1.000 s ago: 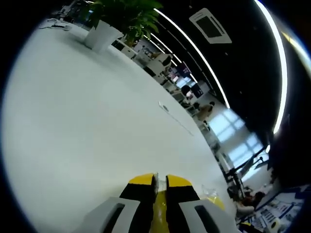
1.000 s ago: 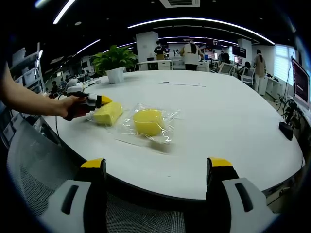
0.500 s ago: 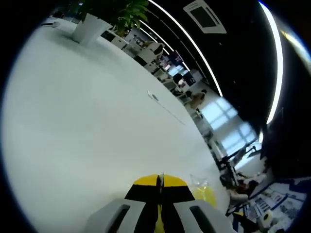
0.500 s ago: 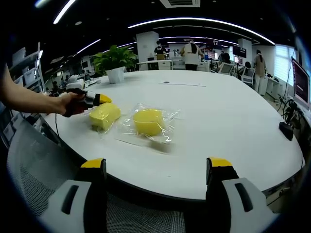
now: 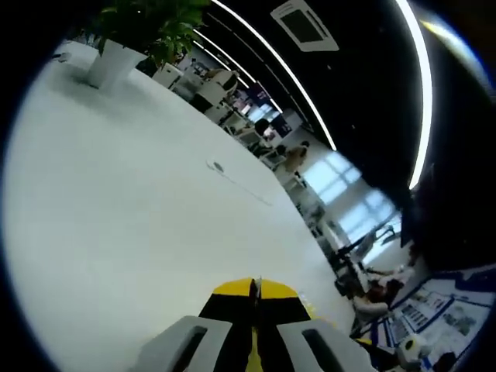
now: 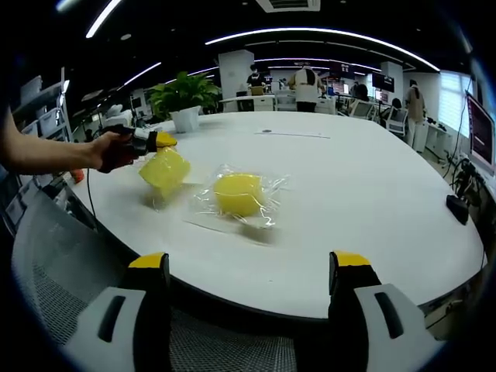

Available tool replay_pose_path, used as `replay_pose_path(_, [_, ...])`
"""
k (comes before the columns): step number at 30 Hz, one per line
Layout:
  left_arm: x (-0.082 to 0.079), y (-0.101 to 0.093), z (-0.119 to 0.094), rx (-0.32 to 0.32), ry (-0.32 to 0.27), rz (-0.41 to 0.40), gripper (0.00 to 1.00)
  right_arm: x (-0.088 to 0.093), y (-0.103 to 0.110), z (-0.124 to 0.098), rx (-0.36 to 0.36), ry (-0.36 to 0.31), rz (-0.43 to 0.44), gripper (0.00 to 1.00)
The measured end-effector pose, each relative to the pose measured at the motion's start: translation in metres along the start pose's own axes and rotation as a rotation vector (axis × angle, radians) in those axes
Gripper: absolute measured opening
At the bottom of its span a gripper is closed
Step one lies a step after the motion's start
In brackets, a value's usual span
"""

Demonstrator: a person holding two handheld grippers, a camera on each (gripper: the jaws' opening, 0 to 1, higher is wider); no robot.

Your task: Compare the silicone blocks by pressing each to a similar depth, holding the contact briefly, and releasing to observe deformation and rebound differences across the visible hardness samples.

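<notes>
In the right gripper view, the person's hand (image 6: pixel 108 149) grips the left gripper (image 6: pixel 159 141), whose yellow-tipped jaws are closed on the clear plastic wrap of a yellow rectangular silicone block (image 6: pixel 164 171); the block hangs tilted, just clear of the broad white round table (image 6: pixel 372 201), with a faint shadow beneath it. Just beside it, nearer the middle of the table, a second yellow, rounder silicone block in a crinkled clear plastic bag (image 6: pixel 237 194) lies flat on the surface. In the left gripper view, the left gripper (image 5: pixel 256 288) shows its two yellow-tipped black jaws pressed together with only a thin seam between them, and a sliver of yellow and clear wrap shows below and to the right of the tips. The right gripper (image 6: pixel 252 263) hovers well back from the table edge, its yellow-capped jaws spread wide and holding nothing, above a grey mesh chair back (image 6: pixel 62 310). A green potted plant in a white pot (image 6: pixel 183 99) stands at the far side of the table, and it also shows in the left gripper view at upper left (image 5: pixel 124 39). A small black object (image 6: pixel 457 208) sits near the table's right edge. People stand among desks in the background (image 6: pixel 302 81) under long ceiling light strips (image 6: pixel 325 32).
</notes>
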State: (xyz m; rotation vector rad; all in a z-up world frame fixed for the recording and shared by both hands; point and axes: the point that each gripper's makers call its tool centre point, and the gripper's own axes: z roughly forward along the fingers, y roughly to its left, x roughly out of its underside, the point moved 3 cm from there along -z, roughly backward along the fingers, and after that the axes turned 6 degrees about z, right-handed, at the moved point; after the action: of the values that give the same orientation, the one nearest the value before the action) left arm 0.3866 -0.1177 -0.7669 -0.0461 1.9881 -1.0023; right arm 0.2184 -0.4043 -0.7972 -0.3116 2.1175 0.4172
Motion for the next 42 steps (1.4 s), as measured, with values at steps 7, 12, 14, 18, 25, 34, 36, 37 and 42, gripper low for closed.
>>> replay_pose_path(7, [-0.012,-0.01,-0.007,0.012,0.005,-0.016,0.0,0.001,0.001,0.0,-0.004,0.011,-0.006,0.77])
replay_pose_path(12, [-0.022,-0.024,-0.017,0.034,-0.012,-0.009,0.0,-0.002,0.002,0.0,-0.01,-0.008,-0.006,0.77])
replay_pose_path(14, [-0.027,-0.029,-0.02,0.045,-0.02,0.0,0.0,-0.003,0.003,0.0,-0.014,-0.01,-0.006,0.78])
replay_pose_path(18, [-0.036,-0.04,-0.028,0.052,-0.02,0.022,0.0,-0.002,0.005,0.0,-0.027,0.004,-0.011,0.81])
replay_pose_path(25, [-0.046,-0.067,-0.044,0.124,-0.055,0.053,0.0,-0.002,0.012,-0.002,-0.08,0.025,-0.017,0.86])
replay_pose_path(34, [-0.045,-0.106,-0.053,0.221,-0.049,0.087,0.0,-0.017,0.039,-0.002,-0.216,0.034,-0.06,0.86])
replay_pose_path(36, [-0.043,-0.111,-0.055,0.238,-0.047,0.082,0.0,-0.018,0.046,-0.002,-0.237,0.059,-0.129,0.86])
replay_pose_path(37, [-0.043,-0.114,-0.056,0.248,-0.05,0.08,0.0,-0.018,0.048,-0.001,-0.243,0.066,-0.145,0.85])
replay_pose_path(42, [-0.044,-0.132,-0.063,0.298,-0.076,0.075,0.0,-0.032,0.063,-0.001,-0.3,0.057,-0.166,0.81])
